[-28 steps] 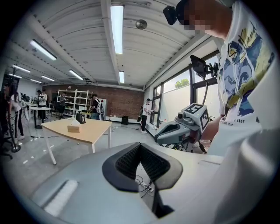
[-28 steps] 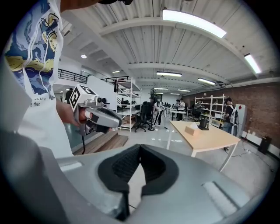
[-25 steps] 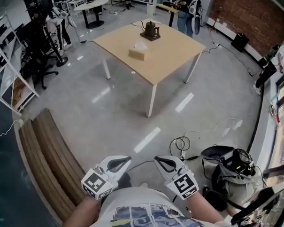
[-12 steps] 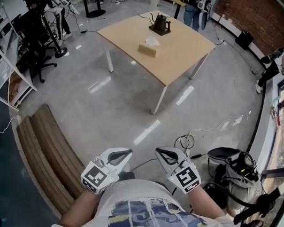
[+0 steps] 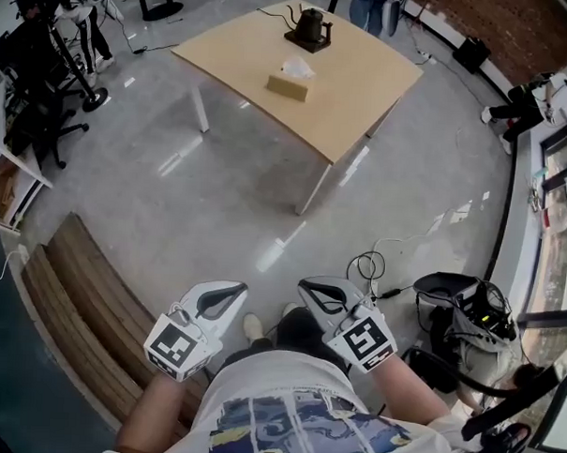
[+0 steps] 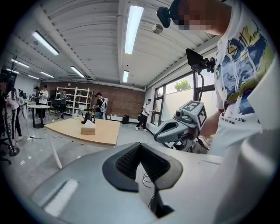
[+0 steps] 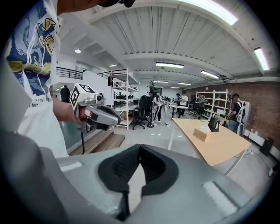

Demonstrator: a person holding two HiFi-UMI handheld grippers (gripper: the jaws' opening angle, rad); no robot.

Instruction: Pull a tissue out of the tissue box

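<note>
Tissue box, table nearer

tissue box far off, tissue indistinct

The floor I saw was polished grey, glossy enough to mirror the ceiling lights. The table had a pale, matt wooden top. The tissue box looked like plain tan card, the tissue like soft white paper. The bench was slatted brown wood. My left gripper and right gripper had smooth light plastic shells and ribbed black pads.
</note>
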